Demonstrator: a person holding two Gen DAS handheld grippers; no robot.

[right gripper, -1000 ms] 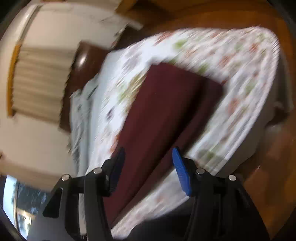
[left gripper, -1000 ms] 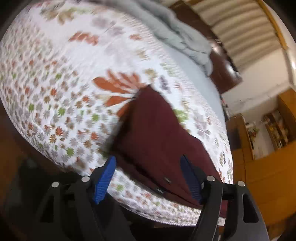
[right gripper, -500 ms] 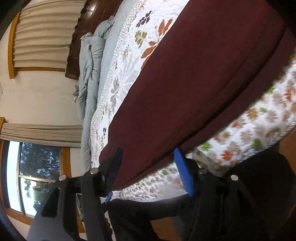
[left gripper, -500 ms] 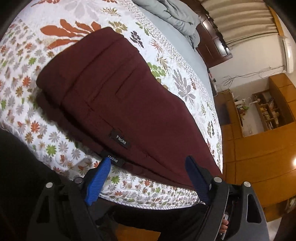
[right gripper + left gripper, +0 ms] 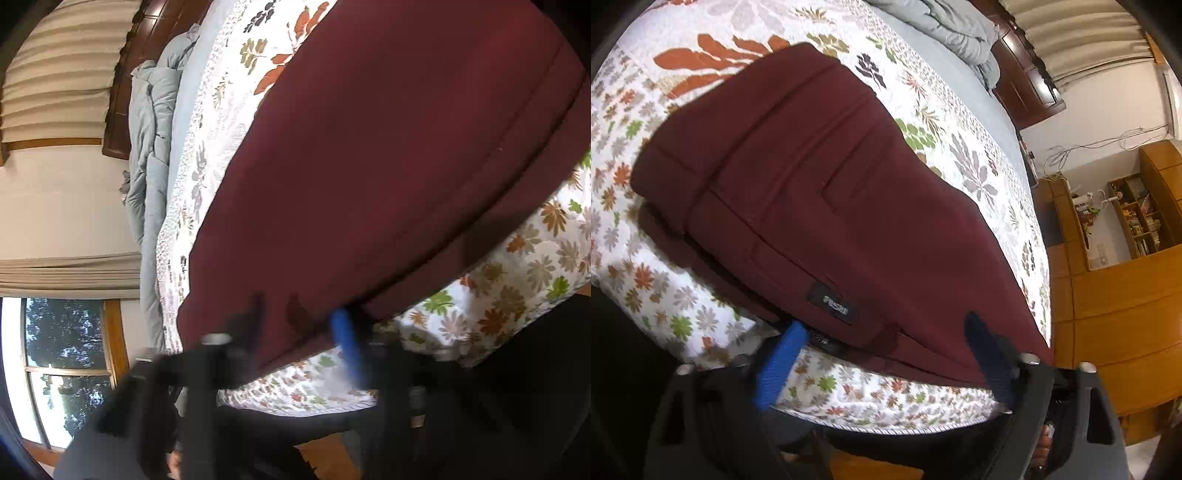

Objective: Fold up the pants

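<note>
Two grippers: both at near edge of bed, one per end of pants.
Left gripper [image 5: 882,350]: spread wide; blue finger [image 5: 777,365] on the left against the near hem, dark finger [image 5: 988,358] on the right overlapping the lower edge of the cloth; nothing pinched.
Pants [image 5: 812,192]: maroon, laid flat and doubled lengthwise; directly ahead of left gripper, reaching away up-left to a rounded end.
Label [image 5: 831,302]: black woven tag on pants, just ahead of the blue finger; lettering too blurred to read.
Quilt [image 5: 683,302]: white with leaf print, under pants, showing between the left gripper's fingers.
Grey duvet [image 5: 945,29]: bunched, far ahead, top of left view.
Wooden shelving [image 5: 1141,214]: far right of left gripper.
Right gripper [image 5: 303,325]: motion-blurred; fingers apart, straddling the near edge of pants [image 5: 388,166]; contact with cloth cannot be told.
Blue finger, right gripper [image 5: 349,354]: on the right, at the hem.
Window [image 5: 62,354]: far left of right gripper.
</note>
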